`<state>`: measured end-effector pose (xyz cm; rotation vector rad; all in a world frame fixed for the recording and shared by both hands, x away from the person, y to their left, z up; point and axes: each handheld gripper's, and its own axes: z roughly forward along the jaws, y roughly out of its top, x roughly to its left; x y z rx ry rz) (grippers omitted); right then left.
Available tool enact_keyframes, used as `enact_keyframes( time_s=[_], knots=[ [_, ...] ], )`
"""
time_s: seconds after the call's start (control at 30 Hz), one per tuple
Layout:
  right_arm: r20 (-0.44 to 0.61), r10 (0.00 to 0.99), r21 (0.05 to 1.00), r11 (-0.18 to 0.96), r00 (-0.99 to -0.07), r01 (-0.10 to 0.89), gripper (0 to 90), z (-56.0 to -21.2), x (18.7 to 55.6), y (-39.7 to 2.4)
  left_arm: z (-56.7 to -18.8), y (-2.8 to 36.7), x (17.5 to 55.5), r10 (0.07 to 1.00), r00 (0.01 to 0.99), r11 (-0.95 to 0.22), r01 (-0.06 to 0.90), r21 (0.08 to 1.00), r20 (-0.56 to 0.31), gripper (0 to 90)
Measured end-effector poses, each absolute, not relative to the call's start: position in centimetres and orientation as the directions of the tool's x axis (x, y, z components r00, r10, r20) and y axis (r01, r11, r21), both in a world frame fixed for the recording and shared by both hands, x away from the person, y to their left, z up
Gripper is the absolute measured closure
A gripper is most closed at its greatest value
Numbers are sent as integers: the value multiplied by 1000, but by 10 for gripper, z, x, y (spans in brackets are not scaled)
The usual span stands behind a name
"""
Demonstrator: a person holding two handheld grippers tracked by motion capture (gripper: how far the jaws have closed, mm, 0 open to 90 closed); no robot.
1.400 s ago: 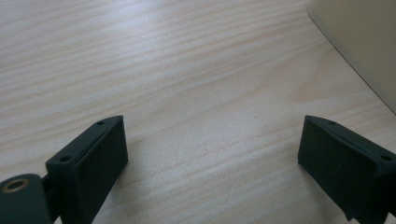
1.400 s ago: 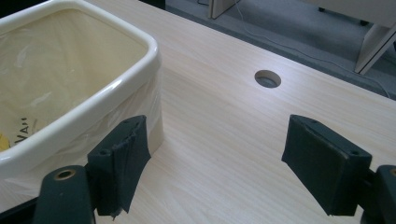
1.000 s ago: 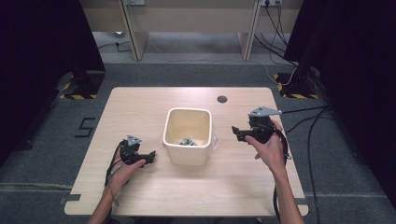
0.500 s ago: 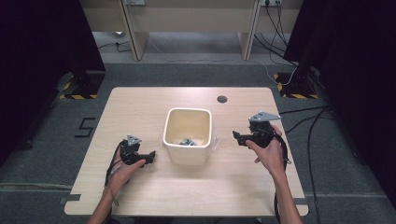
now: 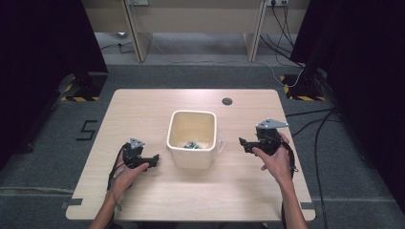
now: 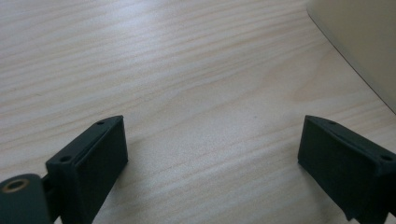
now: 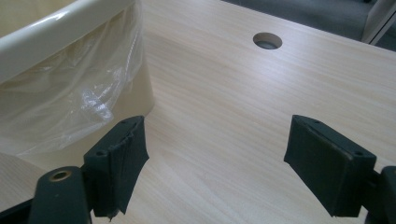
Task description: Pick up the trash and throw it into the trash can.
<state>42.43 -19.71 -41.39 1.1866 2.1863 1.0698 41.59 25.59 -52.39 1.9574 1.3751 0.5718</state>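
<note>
high view, cream bin (image 5: 192,153), 2 grippers spread wide

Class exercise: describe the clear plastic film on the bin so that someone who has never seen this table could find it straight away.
Start at the wooden table and find the cream bin at its middle. The clear plastic film hangs on the bin's outer wall, on the side facing the right gripper. It is crinkled, glossy and see-through, while the bin is smooth and opaque.

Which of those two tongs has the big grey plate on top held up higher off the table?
The right tongs, right of the cream bin; its plate rides clearly higher. The left tongs sit low by the wooden table.
</note>
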Motion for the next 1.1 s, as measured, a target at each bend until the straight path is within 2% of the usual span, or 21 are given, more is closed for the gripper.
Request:
enact_keyframes(
  time_s=[1.1],
  knots=[
    [12, 848, 762, 335, -529, 554, 183, -442, 412, -208, -524, 256, 416, 937, 350, -224, 644, 731, -22, 74]
  ],
)
